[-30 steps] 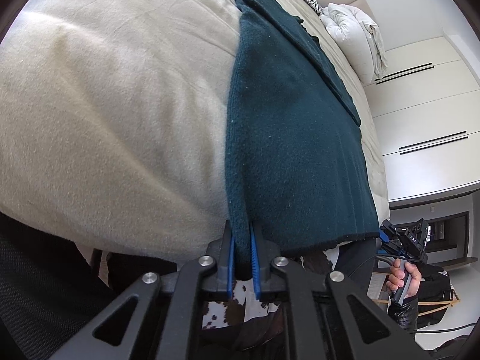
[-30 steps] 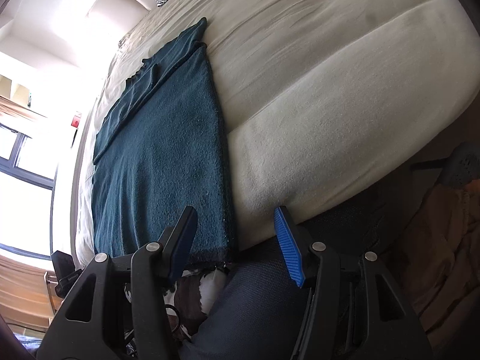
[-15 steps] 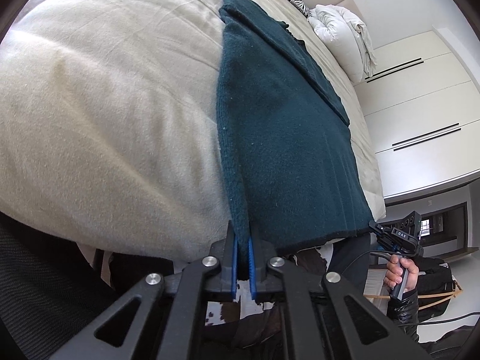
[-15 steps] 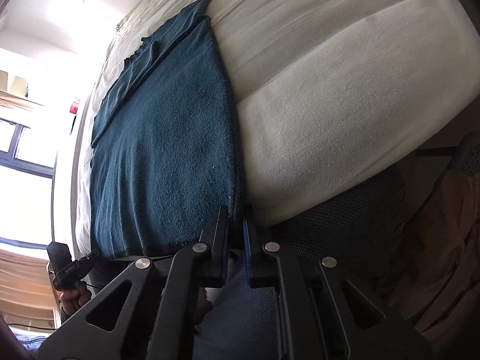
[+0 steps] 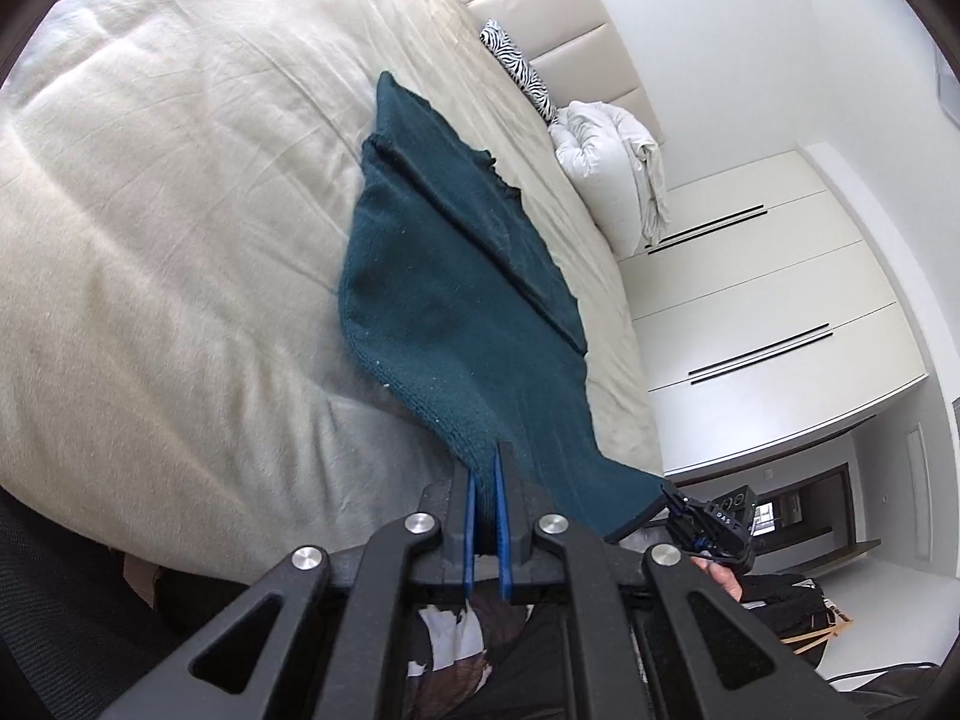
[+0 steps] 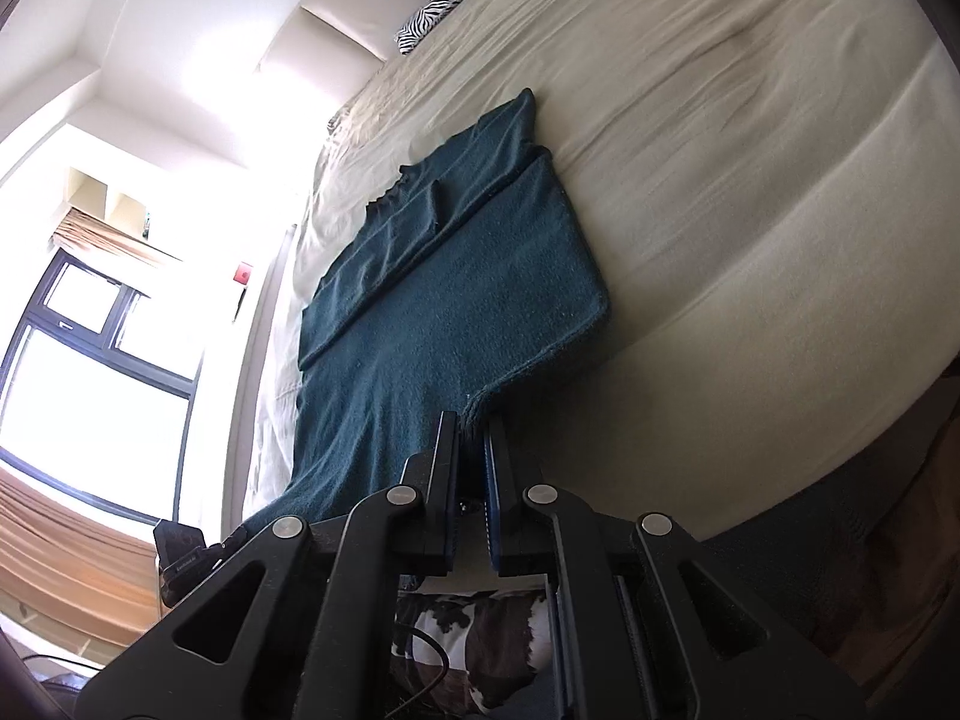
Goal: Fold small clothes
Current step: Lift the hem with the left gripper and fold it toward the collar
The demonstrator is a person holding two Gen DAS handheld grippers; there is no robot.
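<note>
A dark teal knitted garment (image 5: 444, 294) lies spread on a beige bed (image 5: 168, 228), its near hem lifted off the bed edge. My left gripper (image 5: 487, 461) is shut on one near corner of the hem, cloth pinched between its blue pads. My right gripper (image 6: 473, 429) is shut on the other near corner of the same teal garment (image 6: 432, 306). The hem hangs stretched between the two grippers. In the left wrist view the right gripper (image 5: 714, 525) shows at the lower right, held by a hand. The far part of the garment lies flat with folded sleeves.
A zebra-print pillow (image 5: 519, 69) and a white duvet (image 5: 606, 162) lie near the padded headboard (image 6: 336, 24). White wardrobe doors (image 5: 768, 312) stand beyond the bed. A window (image 6: 90, 354) is on the other side. A cowhide rug (image 6: 474, 648) lies below the grippers.
The right gripper closed from open onto the garment's near corner. Both grippers then rose, lifting the hem off the bed edge, and the views tilted up toward the headboard.
</note>
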